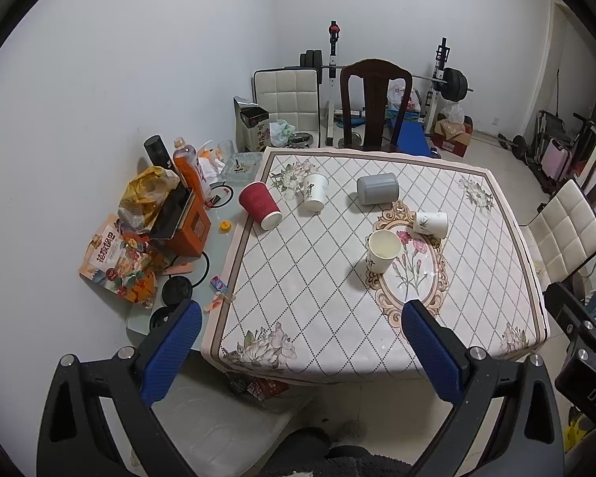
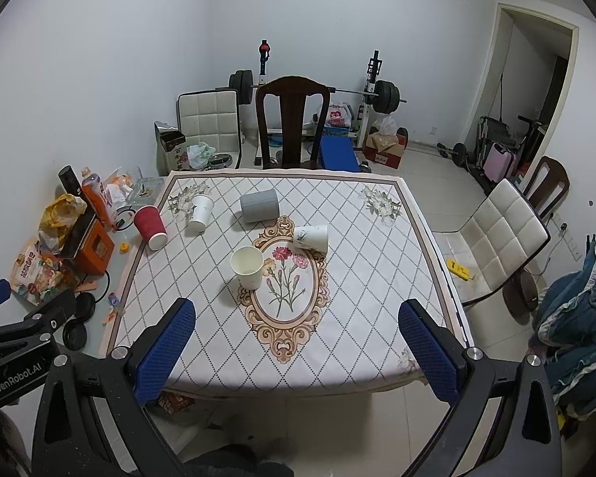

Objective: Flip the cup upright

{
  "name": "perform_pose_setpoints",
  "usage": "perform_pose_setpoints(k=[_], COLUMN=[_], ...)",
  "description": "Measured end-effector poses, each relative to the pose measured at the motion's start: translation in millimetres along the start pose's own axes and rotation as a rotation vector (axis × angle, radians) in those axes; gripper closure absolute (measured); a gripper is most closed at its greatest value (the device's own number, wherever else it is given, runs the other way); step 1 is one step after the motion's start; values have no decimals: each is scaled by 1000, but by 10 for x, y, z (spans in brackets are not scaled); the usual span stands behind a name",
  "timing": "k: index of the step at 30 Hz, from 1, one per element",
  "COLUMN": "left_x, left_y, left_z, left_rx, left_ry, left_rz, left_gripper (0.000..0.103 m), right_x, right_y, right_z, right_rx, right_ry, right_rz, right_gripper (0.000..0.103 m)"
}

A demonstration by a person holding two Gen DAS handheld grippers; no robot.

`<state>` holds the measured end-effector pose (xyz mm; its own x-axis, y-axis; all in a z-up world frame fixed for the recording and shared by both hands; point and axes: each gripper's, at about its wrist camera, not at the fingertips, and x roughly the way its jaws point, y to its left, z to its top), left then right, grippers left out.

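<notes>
Several cups are on the patterned tablecloth (image 1: pixel 306 310) (image 2: pixel 357 318). A white paper cup (image 1: pixel 382 250) (image 2: pixel 248 266) stands upright near the middle. A white cup with a plant print (image 1: pixel 431 222) (image 2: pixel 312 237) lies on its side to its right. A grey cup (image 1: pixel 377 187) (image 2: pixel 259 206), a white cup (image 1: pixel 313 192) (image 2: pixel 200 212) and a red ribbed cup (image 1: pixel 259 205) (image 2: pixel 151 225) lie tipped further back and left. My left gripper (image 1: pixel 302 314) and right gripper (image 2: pixel 298 310) are both open, empty, held above the table's near edge.
Snack bags, an orange box (image 1: pixel 186 226) and a bottle (image 1: pixel 186 167) clutter the glass side table at left. A dark wooden chair (image 2: pixel 292 119) stands behind the table, a white padded chair (image 2: pixel 504 230) at right. Weights and a barbell rack stand along the back wall.
</notes>
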<state>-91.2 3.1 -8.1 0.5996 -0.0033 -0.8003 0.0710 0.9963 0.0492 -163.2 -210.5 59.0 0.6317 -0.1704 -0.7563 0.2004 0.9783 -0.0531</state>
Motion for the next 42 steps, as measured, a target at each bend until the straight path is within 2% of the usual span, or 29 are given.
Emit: perform_pose_setpoints(k=[42], left_x=[3], left_y=[55], left_z=[-28], left_rx=[-22], left_ry=[13], left_rz=[34], left_gripper=[0], right_x=[173], right_y=[88], right_z=[-6], right_rx=[-18], right_ry=[50], right_rz=[52], right_gripper=[0])
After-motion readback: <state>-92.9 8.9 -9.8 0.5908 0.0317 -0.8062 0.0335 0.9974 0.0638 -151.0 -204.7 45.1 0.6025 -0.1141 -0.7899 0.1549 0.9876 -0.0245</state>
